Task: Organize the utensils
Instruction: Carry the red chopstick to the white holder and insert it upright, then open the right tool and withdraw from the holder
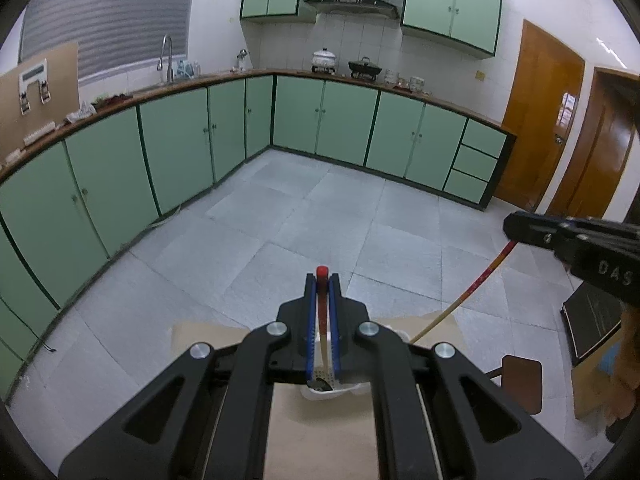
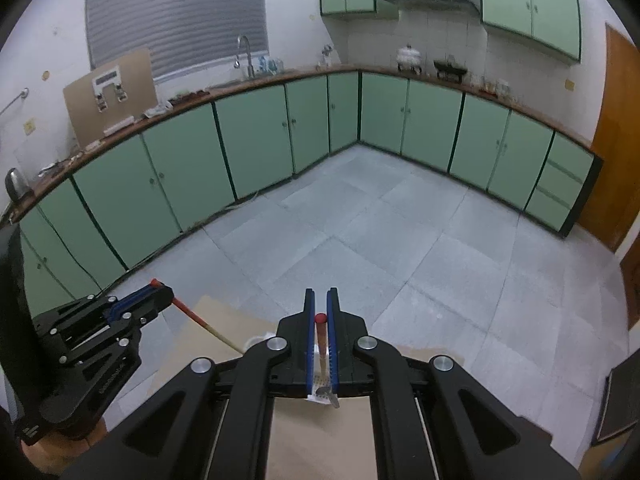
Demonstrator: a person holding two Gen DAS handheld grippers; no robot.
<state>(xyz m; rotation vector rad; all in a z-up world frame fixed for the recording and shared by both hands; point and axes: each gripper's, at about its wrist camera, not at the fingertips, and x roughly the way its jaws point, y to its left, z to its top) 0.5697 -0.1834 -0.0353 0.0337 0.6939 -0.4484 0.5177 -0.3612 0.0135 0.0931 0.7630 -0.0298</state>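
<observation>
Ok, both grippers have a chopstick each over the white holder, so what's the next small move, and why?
Probably lower both straight down, then open. The left gripper is shut on a red-tipped chopstick, and the right gripper on the other chopstick. Each stick's lower end points into the white perforated utensil holder on the cardboard-covered table, so the sticks look lined up for release.

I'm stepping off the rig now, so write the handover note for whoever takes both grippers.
Left gripper: shut on a red-tipped chopstick, red end up.
Right gripper: shut on a second red-tipped chopstick, also upright.
Both sticks angle down to the white perforated holder on the cardboard-covered table; their lower ends sit at or in it.
Done: both chopsticks brought to the holder.
Left: seat them, release, check for other utensils; none visible here.
</observation>
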